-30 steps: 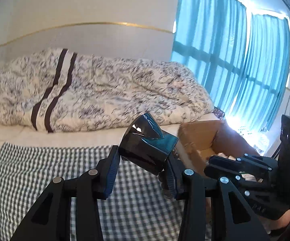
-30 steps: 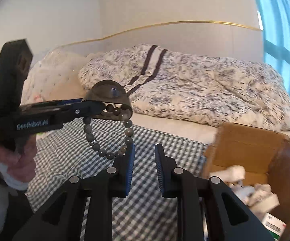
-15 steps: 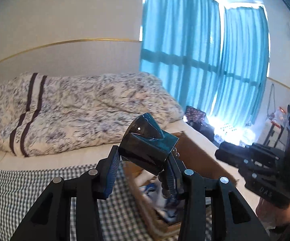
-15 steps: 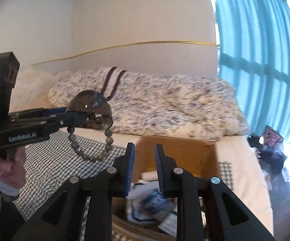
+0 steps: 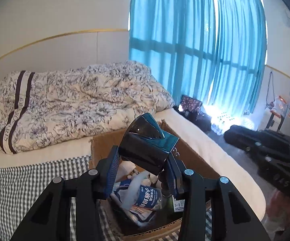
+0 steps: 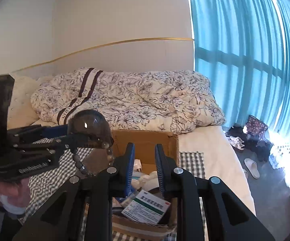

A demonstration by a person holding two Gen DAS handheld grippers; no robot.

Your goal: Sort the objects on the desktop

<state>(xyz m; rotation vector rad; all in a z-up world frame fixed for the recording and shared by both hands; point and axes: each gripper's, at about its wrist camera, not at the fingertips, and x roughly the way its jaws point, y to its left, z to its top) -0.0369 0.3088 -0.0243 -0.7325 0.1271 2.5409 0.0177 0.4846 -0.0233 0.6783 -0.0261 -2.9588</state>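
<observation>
both grippers swung over the cardboard box [image 5: 187,150]. left gripper [image 5: 141,169] jaws clamp glossy dark cup [image 5: 148,140], bead bracelet [image 6: 84,165] dangling; right gripper [image 6: 145,160] jaws parted, empty.

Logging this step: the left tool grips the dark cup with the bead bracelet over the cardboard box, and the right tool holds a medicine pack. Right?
Not quite. The right tool holds nothing; its fingers stand apart over the cardboard box, as the right wrist view shows. The left tool does grip the dark cup and bead bracelet.
</observation>
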